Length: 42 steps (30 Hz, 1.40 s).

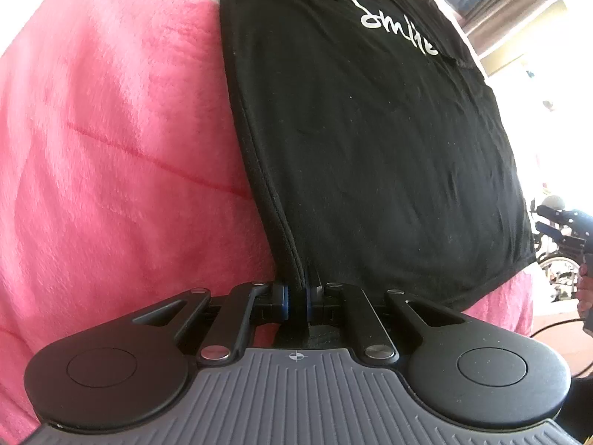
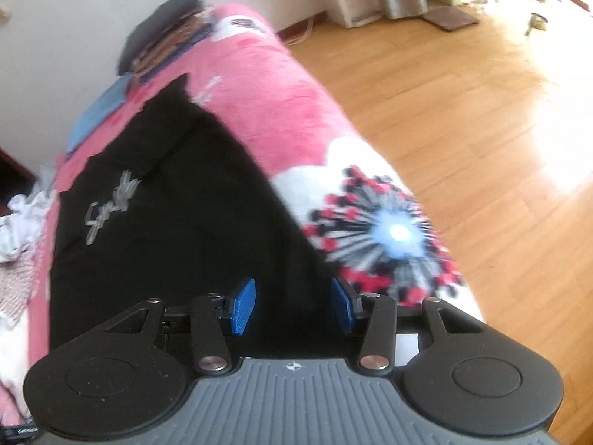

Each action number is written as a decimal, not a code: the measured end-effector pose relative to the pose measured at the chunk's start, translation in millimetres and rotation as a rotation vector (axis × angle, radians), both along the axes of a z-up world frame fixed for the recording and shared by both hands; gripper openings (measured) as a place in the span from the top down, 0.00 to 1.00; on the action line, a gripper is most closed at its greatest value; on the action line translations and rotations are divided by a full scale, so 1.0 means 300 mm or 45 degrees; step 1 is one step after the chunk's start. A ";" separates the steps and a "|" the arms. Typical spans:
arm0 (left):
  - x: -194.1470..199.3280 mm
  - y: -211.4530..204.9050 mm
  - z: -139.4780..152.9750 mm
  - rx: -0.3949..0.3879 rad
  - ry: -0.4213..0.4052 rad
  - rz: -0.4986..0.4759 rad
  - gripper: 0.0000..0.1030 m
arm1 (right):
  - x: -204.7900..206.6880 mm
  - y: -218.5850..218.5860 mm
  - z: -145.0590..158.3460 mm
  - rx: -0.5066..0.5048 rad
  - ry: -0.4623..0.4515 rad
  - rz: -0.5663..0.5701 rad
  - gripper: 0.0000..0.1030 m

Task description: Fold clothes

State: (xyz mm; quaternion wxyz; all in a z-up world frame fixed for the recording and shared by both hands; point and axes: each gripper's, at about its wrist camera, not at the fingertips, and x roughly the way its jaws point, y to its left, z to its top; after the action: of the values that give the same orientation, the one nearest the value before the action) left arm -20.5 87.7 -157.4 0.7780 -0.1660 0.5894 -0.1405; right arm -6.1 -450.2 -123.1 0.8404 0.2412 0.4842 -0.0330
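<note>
A black cotton T-shirt with white cursive lettering [image 1: 370, 129] lies spread on a fluffy pink fleece blanket [image 1: 111, 148] that covers a bed. The left gripper [image 1: 295, 302] sits at the shirt's near hemmed corner, its blue-padded fingers pinched together on the stitched edge, so the cloth runs straight up and away from the jaws. In the left wrist view the right gripper [image 1: 556, 222] shows small at the far right, just off the shirt's other near corner. In its own view, the right gripper [image 2: 292, 306] has its blue pads well apart, with the shirt [image 2: 178, 222] lying under and ahead of the gap; nothing is clamped. To its right the blanket carries a white patch with a red-and-black starburst print [image 2: 385, 230], and beyond the bed edge is a light wooden plank floor [image 2: 481, 111].
</note>
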 end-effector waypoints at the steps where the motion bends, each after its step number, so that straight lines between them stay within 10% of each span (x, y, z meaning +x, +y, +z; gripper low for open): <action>1: 0.001 -0.002 0.000 0.003 -0.001 -0.004 0.94 | -0.006 -0.015 -0.002 0.001 0.002 -0.016 0.53; 23: -0.010 0.027 -0.005 -0.026 0.048 -0.112 0.94 | -0.056 -0.205 -0.126 0.410 0.117 0.098 0.65; 30: -0.018 0.015 -0.005 -0.033 0.061 -0.144 0.94 | -0.077 -0.196 -0.138 0.411 0.141 0.149 0.91; 42: -0.024 0.074 0.045 -0.149 0.048 -0.074 0.99 | -0.098 -0.173 -0.095 0.425 0.053 0.146 0.96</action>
State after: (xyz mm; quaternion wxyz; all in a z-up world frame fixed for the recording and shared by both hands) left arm -27.6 109.8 -144.0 0.7514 -0.1968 0.5992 -0.1941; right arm -35.7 -501.9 -151.5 0.7789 0.3486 0.5133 0.0908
